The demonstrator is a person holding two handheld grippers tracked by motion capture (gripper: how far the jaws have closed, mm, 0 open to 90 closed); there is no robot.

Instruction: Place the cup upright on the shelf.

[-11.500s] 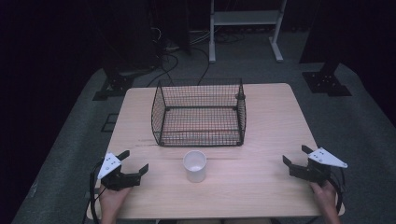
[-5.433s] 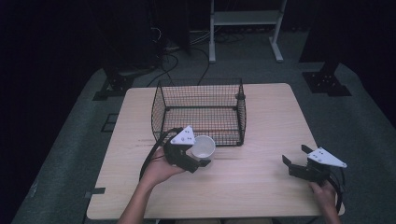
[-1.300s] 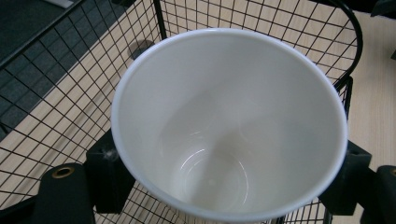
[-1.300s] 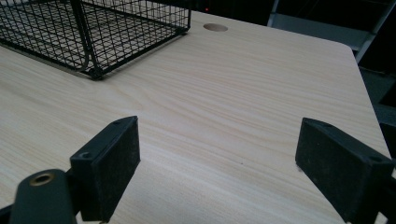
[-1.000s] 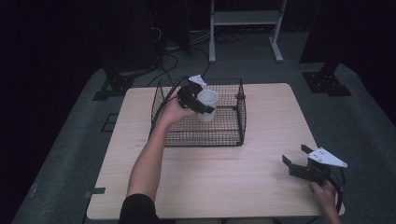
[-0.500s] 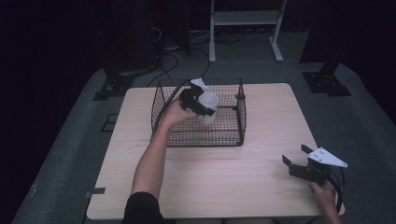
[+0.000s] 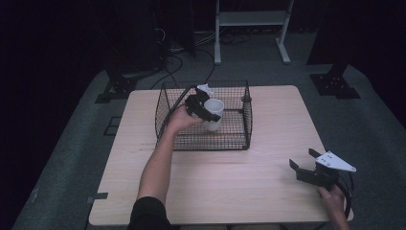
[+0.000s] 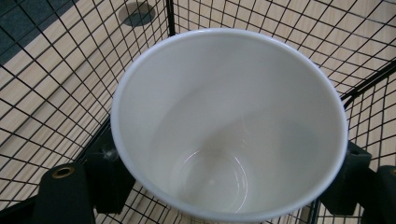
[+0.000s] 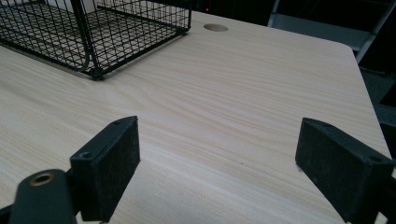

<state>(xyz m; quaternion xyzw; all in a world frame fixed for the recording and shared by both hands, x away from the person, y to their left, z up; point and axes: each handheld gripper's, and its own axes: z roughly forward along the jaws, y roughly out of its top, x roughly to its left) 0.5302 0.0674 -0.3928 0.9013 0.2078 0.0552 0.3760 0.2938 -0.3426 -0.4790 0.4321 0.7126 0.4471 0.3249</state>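
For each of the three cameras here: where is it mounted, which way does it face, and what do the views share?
High view: above the person's side, facing forward and down at the table; both forearms, left gripper and right gripper show.
Left gripper view: on the left gripper, looking into the white cup its jaws clamp inside the wire basket.
Right gripper view: on the right gripper, facing across the table, jaws open.
Shared: all three show the basket.

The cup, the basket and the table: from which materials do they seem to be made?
The white cup looks like smooth plastic or coated paper: thin rolled rim, faint gloss at the bottom; I cannot tell which. The basket is black wire mesh, probably coated metal: thin crossing rods, matte finish. The table has a pale wood-grain top, perhaps laminate: fine parallel streaks, even sheen.
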